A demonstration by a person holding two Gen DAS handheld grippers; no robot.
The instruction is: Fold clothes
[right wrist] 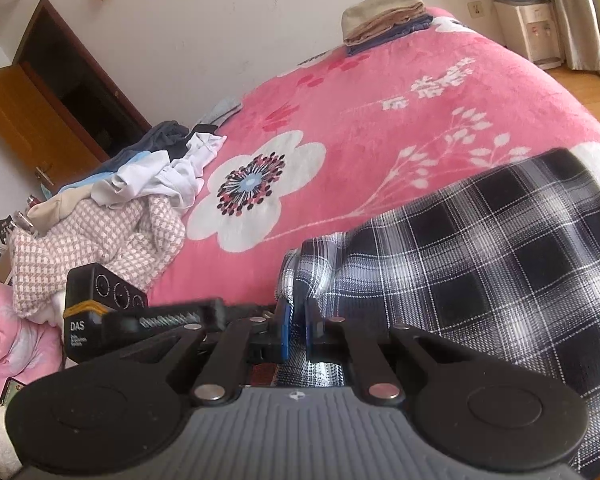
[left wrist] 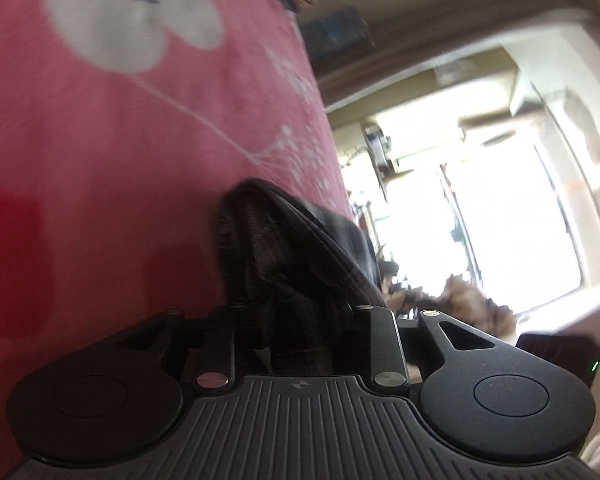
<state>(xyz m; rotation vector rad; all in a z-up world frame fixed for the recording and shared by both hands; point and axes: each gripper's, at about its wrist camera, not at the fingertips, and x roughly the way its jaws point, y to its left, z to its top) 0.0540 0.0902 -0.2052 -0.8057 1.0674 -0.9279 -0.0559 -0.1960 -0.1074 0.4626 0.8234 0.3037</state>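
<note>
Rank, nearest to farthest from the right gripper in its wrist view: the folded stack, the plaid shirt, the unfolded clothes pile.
1. plaid shirt: clamped in the right gripper, spreading right.
2. unfolded clothes pile: left, on the pink blanket.
3. folded stack: far edge, by the wall.

Left gripper (left wrist: 300, 320) fingertips: buried in dark plaid cloth (left wrist: 284, 256), not visible. Room beyond the pink blanket (left wrist: 140, 160): blurred, overexposed. Plaid garment (right wrist: 480, 272): cut off at right wrist view's right edge.

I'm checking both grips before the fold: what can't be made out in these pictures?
- Left wrist view: left gripper fingertips are buried under the dark cloth; the grip is unclear.
- Left wrist view: motion blur smears the blanket.
- Right wrist view: plaid shirt is cut off by the right edge.
</note>
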